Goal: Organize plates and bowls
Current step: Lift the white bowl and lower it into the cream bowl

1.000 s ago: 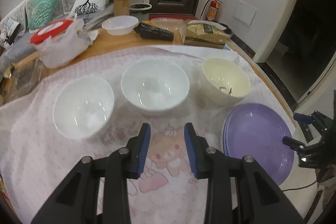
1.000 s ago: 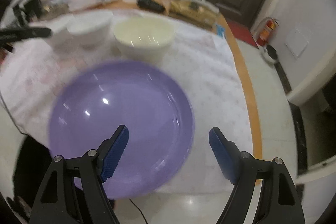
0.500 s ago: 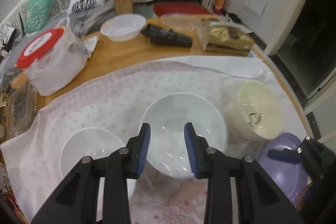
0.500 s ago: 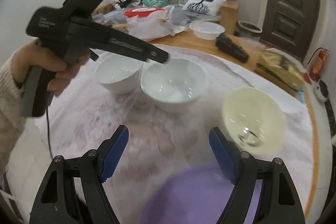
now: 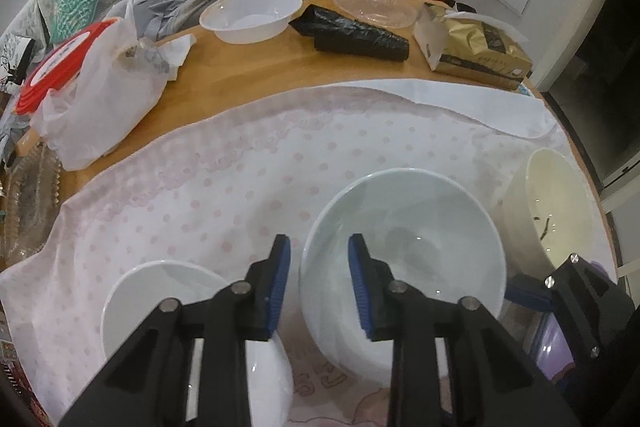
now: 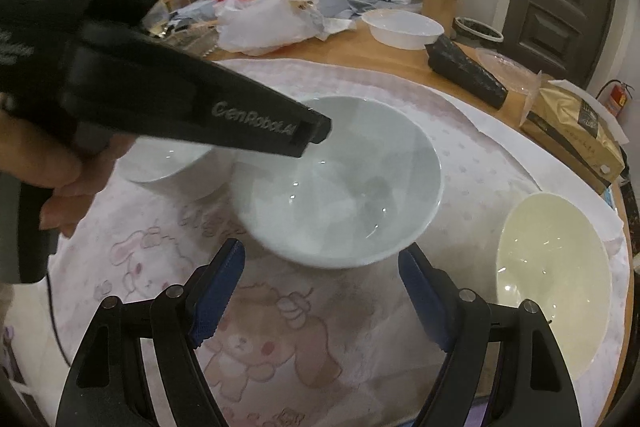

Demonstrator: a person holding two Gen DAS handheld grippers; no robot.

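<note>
The left tongs (image 5: 319,279) stand part open over the near left rim of the middle white bowl (image 5: 404,227), one blue pad outside the rim and the other inside it; whether either pad touches the rim cannot be told. Just beside it, at 7 o'clock in the left wrist view, sits a second white bowl (image 5: 160,291), partly hidden under the left finger. At 3 o'clock stands the cream bowl (image 5: 556,203), close to the middle one but apart from it. A sliver of purple plate (image 5: 556,351) shows at 4 o'clock, behind the dark frame of the other tool.

The right tongs (image 6: 320,291) are wide open and hold nothing, hanging over the pink printed cloth (image 6: 280,339) just short of the middle white bowl's near wall. In that view the cream bowl lies at 4 o'clock, and the left tool's black body crosses from 10 o'clock, held in a hand (image 6: 52,163) at 9 o'clock.

All three bowls stand upright on the cloth, which covers the near half of the wooden tabletop (image 5: 256,67). Toward 12 o'clock the bare wood carries a plastic bowl (image 5: 250,15), a black bag (image 5: 352,35), a clear lid (image 5: 376,9), a gold packet (image 5: 476,51) and a red-lidded tub in a white bag (image 5: 88,83).
</note>
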